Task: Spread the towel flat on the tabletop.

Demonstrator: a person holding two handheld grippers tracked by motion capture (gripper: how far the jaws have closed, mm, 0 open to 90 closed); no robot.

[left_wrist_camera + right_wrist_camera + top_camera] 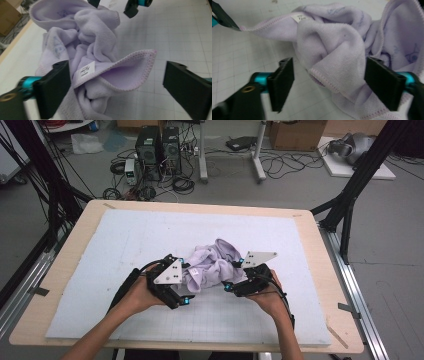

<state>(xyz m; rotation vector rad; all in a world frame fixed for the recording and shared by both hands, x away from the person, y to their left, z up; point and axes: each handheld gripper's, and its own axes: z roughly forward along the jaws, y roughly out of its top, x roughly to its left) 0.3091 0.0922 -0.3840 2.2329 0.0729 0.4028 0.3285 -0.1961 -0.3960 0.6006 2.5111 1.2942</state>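
Observation:
A crumpled lilac towel (pixel 210 265) lies in a heap on the white gridded mat (pixel 120 245), near the middle. My left gripper (pixel 186 289) is at the heap's left side. In the left gripper view its jaws stand wide, and the towel's stitched corner (pixel 130 75) with a white label (pixel 87 70) lies between them; the right jaw is apart from the cloth. My right gripper (pixel 233 275) is at the heap's right side. In the right gripper view a thick fold (pixel 337 65) with a hemmed edge sits between its spread jaws, unpinched. The right gripper's jaw tips (pixel 131 8) show beyond the heap.
The mat covers a wooden table (pixel 75 235) whose bare rim runs all round. Black frame posts (pixel 350 195) stand at both sides. Computer towers (pixel 160 147), cables and boxes sit on the floor beyond the far edge.

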